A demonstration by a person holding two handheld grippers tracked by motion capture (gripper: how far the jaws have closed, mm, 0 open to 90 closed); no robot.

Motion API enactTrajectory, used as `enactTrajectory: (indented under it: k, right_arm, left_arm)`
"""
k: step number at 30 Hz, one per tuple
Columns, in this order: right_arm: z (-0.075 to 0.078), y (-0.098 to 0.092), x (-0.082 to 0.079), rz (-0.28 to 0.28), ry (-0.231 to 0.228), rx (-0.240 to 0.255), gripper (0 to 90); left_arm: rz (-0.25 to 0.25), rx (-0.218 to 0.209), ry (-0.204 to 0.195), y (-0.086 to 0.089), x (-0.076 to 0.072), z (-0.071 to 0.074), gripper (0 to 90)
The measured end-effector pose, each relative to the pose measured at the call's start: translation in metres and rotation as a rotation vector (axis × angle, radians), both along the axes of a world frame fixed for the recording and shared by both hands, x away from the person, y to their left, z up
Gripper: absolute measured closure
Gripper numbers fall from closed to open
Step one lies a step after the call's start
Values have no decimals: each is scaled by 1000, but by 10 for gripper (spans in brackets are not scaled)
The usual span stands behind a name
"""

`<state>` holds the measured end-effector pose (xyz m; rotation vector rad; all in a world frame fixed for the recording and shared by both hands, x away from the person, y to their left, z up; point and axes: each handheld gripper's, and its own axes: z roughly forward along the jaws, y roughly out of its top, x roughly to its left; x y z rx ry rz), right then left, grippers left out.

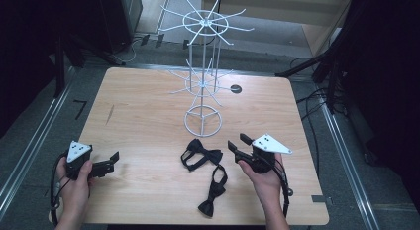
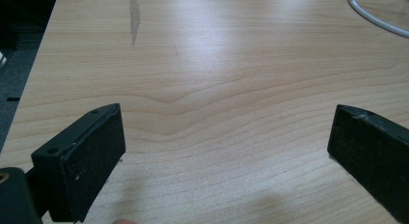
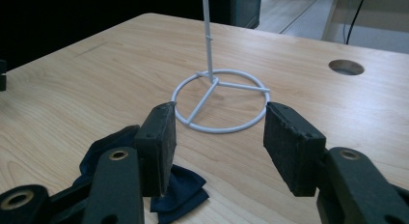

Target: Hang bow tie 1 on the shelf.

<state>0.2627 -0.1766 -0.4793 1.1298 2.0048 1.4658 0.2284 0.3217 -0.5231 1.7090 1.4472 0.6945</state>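
Right hand-held gripper [image 1: 236,142] jaws apart, empty; bow tie [image 1: 200,153] just beside, left.

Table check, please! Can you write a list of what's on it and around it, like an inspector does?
Surface: wooden table, one grey smudge, a round hole at the far side.
Job's things: two dark bow ties, one by the right tongs, the other nearer the front edge; white wire rack upright, nothing hung on it.
Clutter: nothing seen.
Grippers: left tongs open over bare wood; right tongs open, empty, beside a bow tie.
Cables: one trails from each gripper; more on the floor.
Surroundings: dark frames, grey floor.
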Motion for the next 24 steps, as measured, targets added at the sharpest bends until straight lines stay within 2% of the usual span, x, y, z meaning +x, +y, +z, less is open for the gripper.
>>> enactTrajectory:
  k: [6,14,18,24]
  right_arm:
    - [-5,11,5,-12,10,-2,483]
    - [-12,26,12,8,21,-49,506]
    - [-15,28,16,19,50,-17,518]
    - [-19,32,19,28,58,-31,535]
  left_arm:
    - [8,6,-6,1,0,0,1]
    - [12,3,-8,1,0,0,1]
    - [13,2,-5,1,0,0,1]
    - [14,-4,-2,1,1,0,1]
